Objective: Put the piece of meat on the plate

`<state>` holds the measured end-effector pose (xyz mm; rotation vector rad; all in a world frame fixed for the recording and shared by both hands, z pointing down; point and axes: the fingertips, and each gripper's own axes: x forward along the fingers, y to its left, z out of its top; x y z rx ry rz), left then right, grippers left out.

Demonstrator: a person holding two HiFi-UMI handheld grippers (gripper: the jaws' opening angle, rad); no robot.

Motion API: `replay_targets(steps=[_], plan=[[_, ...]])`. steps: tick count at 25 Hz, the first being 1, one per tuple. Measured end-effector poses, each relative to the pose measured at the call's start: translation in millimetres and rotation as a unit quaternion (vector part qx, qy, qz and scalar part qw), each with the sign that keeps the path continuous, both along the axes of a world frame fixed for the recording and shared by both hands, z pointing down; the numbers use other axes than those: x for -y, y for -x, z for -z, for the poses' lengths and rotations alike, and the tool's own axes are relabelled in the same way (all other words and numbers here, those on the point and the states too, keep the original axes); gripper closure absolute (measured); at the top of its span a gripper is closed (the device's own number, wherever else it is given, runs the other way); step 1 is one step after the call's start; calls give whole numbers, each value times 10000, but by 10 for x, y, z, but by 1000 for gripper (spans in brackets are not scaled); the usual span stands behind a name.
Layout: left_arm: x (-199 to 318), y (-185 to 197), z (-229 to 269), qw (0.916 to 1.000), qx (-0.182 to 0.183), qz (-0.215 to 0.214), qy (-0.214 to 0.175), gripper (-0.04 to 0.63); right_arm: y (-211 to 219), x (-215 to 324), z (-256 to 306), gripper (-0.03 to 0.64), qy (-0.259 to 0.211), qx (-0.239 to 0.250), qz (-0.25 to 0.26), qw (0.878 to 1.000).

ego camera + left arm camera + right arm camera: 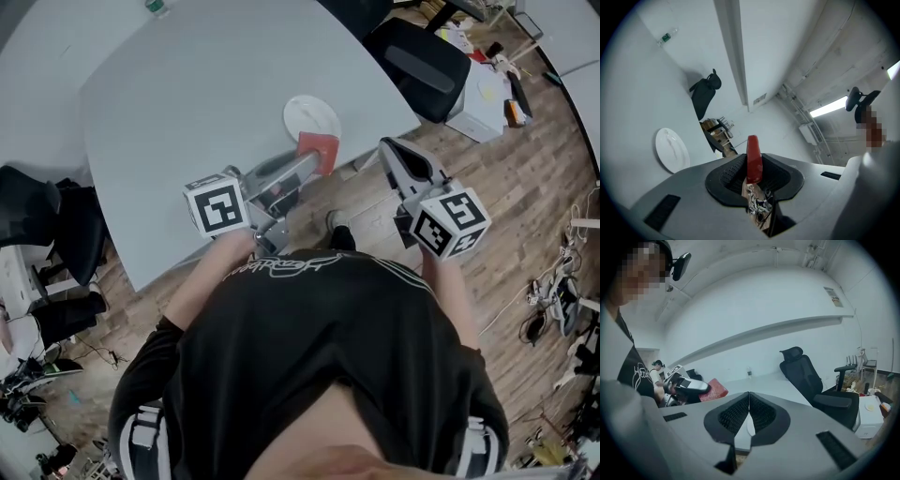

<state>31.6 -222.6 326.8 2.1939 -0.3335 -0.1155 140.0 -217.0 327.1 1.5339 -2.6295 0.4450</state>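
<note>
A flat red piece of meat (320,148) hangs over the near edge of the grey table (187,103), and my left gripper (315,163) is shut on it. The left gripper view shows the meat (753,157) edge-on between the pads. Just beyond the meat a white plate (311,118) lies on the table; in the left gripper view the plate (671,150) is to the left of the jaws. My right gripper (392,150) is off the table's edge to the right, its jaws shut with nothing in them (749,395). From there I see the meat (715,389) held by the left gripper.
A black office chair (420,52) stands at the table's far right corner, and another chair (42,220) at its left. A bottle (157,7) stands far across the table. White boxes (487,98) and cables (553,300) lie on the wooden floor at right.
</note>
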Motion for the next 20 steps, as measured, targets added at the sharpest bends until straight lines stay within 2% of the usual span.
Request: replay_targets(steps=[8,20], plan=[[540,-254,-123,9998,14,118,175,502,-245,549,-87,609,159,-25,111,9998],[970,-460,-451,9990,182,162,385,502,-421,977,-357,609,490,-1,228,9985]])
